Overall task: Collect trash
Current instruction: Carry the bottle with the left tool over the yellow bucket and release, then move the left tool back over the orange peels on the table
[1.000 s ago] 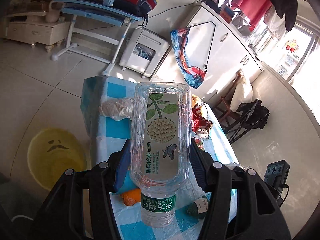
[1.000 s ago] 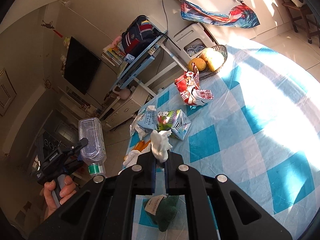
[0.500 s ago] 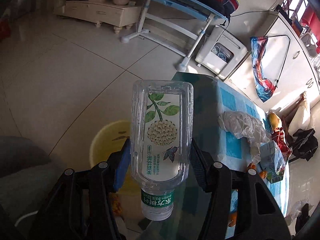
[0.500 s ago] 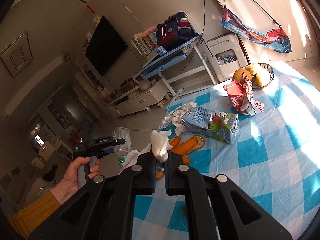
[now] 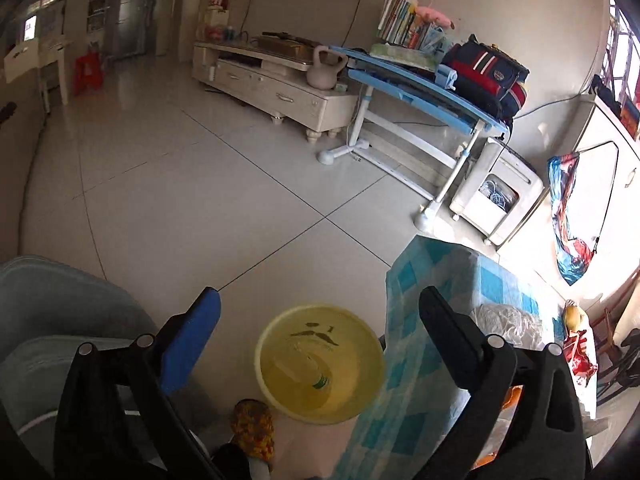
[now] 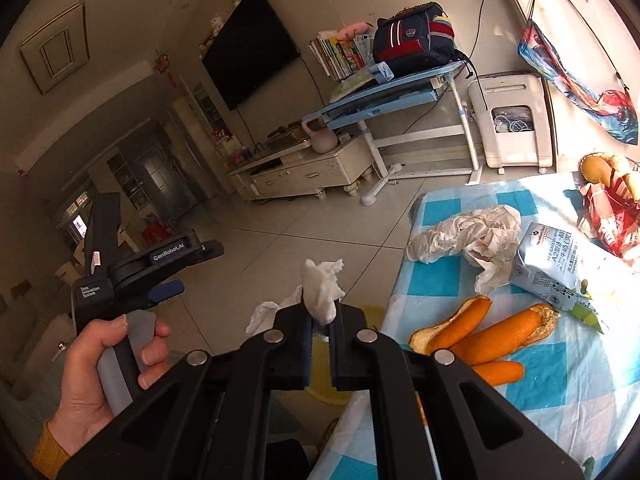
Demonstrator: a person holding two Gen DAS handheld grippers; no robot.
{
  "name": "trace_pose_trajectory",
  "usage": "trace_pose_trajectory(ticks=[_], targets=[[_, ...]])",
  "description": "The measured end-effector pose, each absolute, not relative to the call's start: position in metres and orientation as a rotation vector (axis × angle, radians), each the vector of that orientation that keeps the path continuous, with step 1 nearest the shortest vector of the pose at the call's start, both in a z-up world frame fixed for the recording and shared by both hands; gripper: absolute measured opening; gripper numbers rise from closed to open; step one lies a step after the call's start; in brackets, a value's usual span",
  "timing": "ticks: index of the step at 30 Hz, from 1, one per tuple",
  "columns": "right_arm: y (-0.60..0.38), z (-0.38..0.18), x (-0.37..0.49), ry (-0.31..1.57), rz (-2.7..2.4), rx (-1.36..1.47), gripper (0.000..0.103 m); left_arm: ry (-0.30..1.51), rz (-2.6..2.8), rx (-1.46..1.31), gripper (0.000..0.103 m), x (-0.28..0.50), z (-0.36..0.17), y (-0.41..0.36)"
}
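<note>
My left gripper (image 5: 319,299) hangs over a yellow bucket (image 5: 262,354) on the floor; its jaws are opening wide with nothing between them. A clear plastic bottle (image 5: 314,374) with a green label lies inside the bucket. My right gripper (image 6: 321,314) is shut on a crumpled white tissue (image 6: 322,286), held just off the table's left edge. The right wrist view also shows the left gripper (image 6: 198,268) at the left, in a person's hand (image 6: 100,364). A sliver of the bucket (image 6: 320,394) shows behind my right fingers.
The table (image 6: 440,284) with a blue checked cloth holds crumpled wrapping (image 6: 468,232), a milk carton (image 6: 560,264), orange peels (image 6: 484,332) and a red snack bag (image 6: 612,208). A slippered foot (image 5: 254,426) stands by the bucket. A grey seat (image 5: 60,320) lies left.
The left gripper swung left from the table to above the bucket, opened and let go of the bottle, which now lies in the bucket. The right gripper moved left with the tissue towards the table edge.
</note>
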State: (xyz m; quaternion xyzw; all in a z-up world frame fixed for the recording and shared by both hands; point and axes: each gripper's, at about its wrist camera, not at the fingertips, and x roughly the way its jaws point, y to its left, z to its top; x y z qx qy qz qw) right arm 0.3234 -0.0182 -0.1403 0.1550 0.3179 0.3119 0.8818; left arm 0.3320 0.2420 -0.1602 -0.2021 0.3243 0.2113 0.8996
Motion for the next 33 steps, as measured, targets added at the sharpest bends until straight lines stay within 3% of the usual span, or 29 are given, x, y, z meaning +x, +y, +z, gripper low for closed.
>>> trace_pose_trajectory(ticks=[11, 14, 24, 33], targets=[[0.067, -0.167, 0.367, 0.755, 0.640, 0.194, 0.011, 0.570, 0.551, -0.447, 0.096, 0.310, -0.132, 0.266], [0.082, -0.176, 0.376, 0.791, 0.636, 0.189, 0.043, 0.547, 0.587, -0.416, 0.096, 0.308, -0.127, 0.264], [0.069, -0.160, 0.353, 0.759, 0.637, 0.227, 0.053, 0.496, 0.605, -0.266, 0.096, 0.307, -0.108, 0.239], [0.044, -0.142, 0.326, 0.721, 0.636, 0.228, 0.055, 0.494, 0.588, -0.244, 0.096, 0.306, -0.104, 0.231]])
